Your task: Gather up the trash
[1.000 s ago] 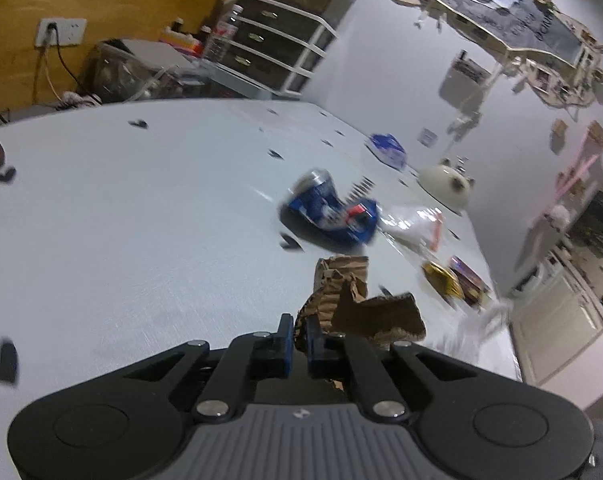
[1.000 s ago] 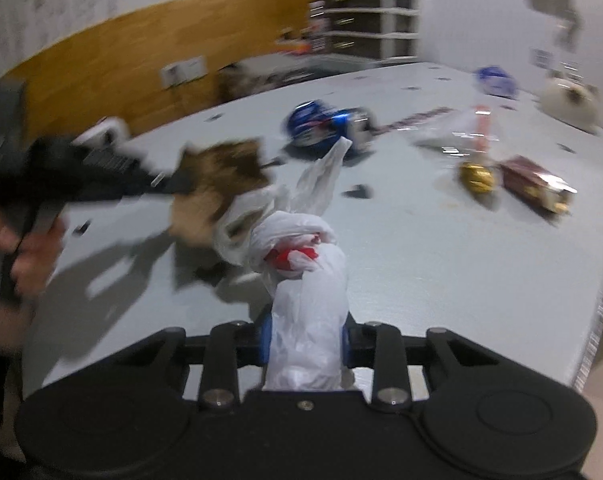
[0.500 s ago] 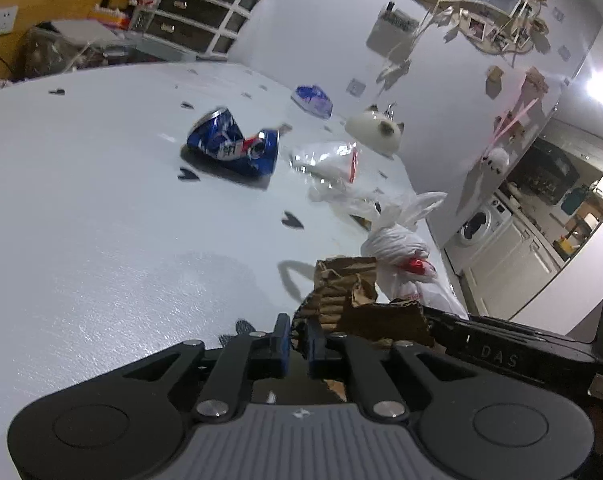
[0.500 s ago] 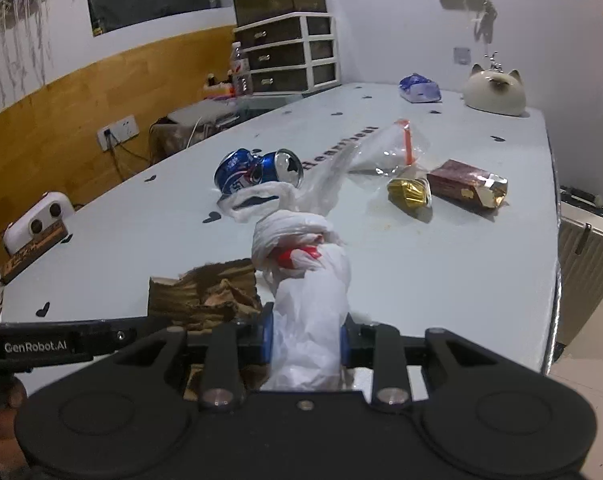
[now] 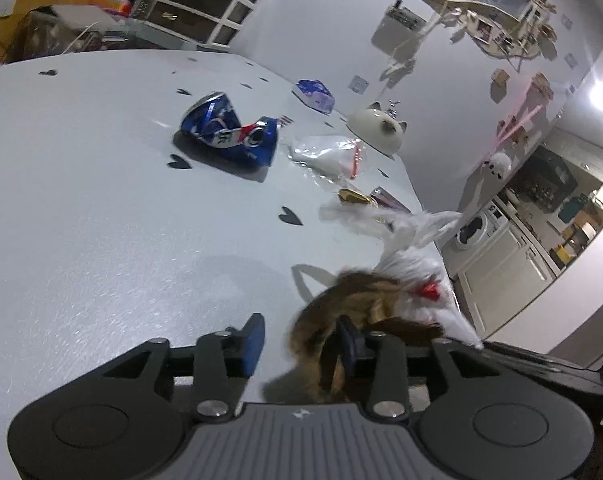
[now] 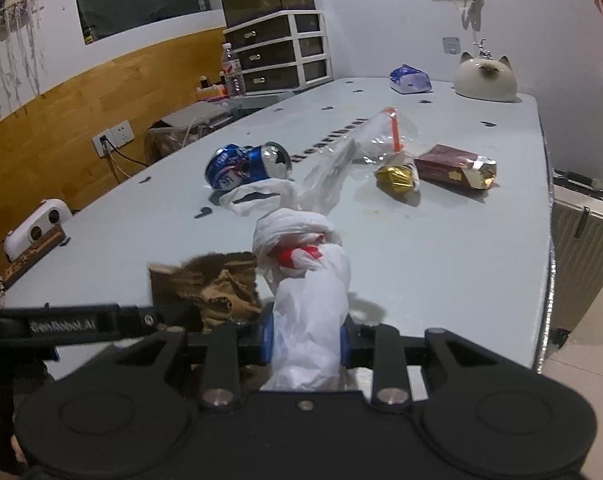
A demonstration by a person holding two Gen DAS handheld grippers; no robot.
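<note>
The left tongs (image 5: 299,344) have just been opening, and the crumpled brown cardboard (image 5: 353,300), clenched half a second ago, now lies loose between the parted jaws beside the white plastic bag (image 6: 309,280). The right tongs (image 6: 306,340) stay clenched on that bag. I judge the cardboard is being dropped there, while farther on the table (image 5: 101,200) the crushed blue can (image 5: 231,132), clear bag (image 5: 329,152), gold wrapper (image 6: 395,176) and red packet (image 6: 453,166) still wait.

Close wrist views (shared table (image 5: 101,200))
</note>
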